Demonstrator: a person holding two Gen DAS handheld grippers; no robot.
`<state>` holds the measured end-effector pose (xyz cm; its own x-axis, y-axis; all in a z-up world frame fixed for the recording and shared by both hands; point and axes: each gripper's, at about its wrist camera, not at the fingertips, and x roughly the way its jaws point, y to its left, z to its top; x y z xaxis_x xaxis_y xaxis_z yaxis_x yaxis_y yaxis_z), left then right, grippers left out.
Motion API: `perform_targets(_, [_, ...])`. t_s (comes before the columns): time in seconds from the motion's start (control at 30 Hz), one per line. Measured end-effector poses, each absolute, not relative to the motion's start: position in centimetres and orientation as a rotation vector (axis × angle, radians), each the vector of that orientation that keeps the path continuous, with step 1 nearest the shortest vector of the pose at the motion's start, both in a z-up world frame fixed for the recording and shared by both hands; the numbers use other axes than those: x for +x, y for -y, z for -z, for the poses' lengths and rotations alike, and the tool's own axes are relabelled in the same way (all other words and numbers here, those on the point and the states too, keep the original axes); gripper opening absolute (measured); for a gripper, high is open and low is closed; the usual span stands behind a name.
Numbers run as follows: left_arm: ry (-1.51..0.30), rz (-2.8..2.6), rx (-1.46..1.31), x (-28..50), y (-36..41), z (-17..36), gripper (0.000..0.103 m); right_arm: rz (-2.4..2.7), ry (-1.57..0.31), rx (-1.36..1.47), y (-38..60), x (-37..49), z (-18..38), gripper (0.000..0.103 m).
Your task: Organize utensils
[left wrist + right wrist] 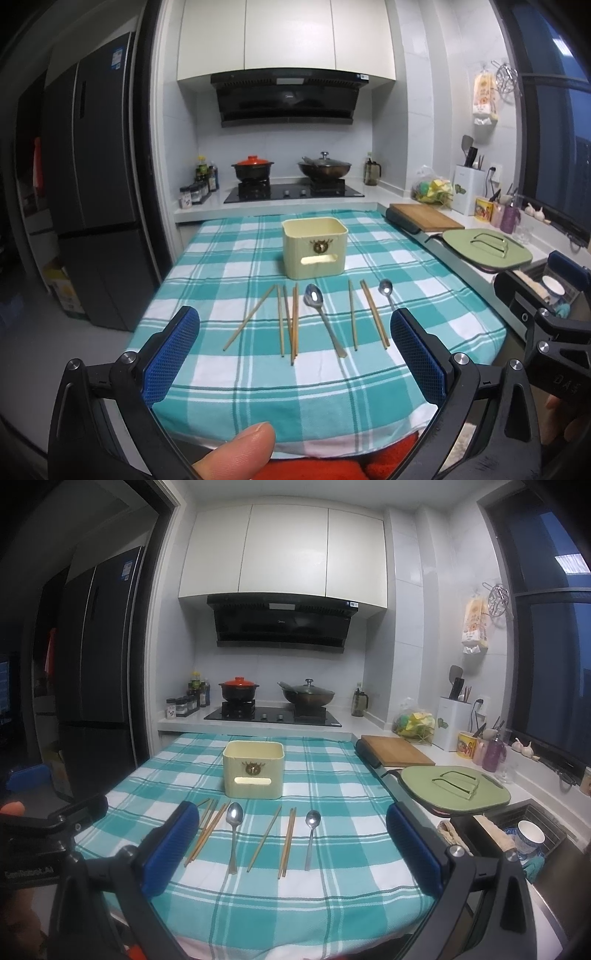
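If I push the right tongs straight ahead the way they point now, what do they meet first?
Probably the checked tablecloth near the lone chopstick and chopstick pair, which lie between the open right tongs. The cream container sits beyond them, slightly left. Depth is hard to judge through the fisheye.

smaller spoon (pixel 386 292) handle behind left tool (pixel 295 345)

White upper cabinets (pixel 282 550) hang over a black range hood (pixel 282 624) on a pale tiled wall (pixel 406 627). A dark refrigerator (pixel 99 192) stands beyond the surface's left edge. Dark windows (pixel 554 664) line the right side; the light is cool and dim.
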<state>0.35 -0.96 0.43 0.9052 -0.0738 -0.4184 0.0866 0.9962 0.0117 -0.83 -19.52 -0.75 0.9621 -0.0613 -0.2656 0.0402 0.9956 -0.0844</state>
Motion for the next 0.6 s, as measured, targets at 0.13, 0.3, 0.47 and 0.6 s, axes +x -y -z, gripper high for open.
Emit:
perform_targets(0.13, [-0.425, 0.077, 0.031, 0.28, 1.11, -0.45, 0.103, 0.056, -0.276, -0.070, 19.47, -0.74, 0.91, 0.103])
perform_targets(0.3, [-0.423, 0.077, 0.026, 0.42, 1.19, -0.40, 0.103, 0.054, -0.280, -0.077, 19.53, -0.60, 0.78, 0.103])
perform_targets(0.47, [-0.421, 0.085, 0.036, 0.35, 1.49, -0.35, 0.103, 0.061, -0.282, -0.068, 19.90, -0.56, 0.67, 0.103])
perform_targets(0.6, [-0.421, 0.084, 0.037, 0.29, 1.61, -0.41, 0.103, 0.061, -0.288, -0.068, 19.99, -0.36, 0.64, 0.103])
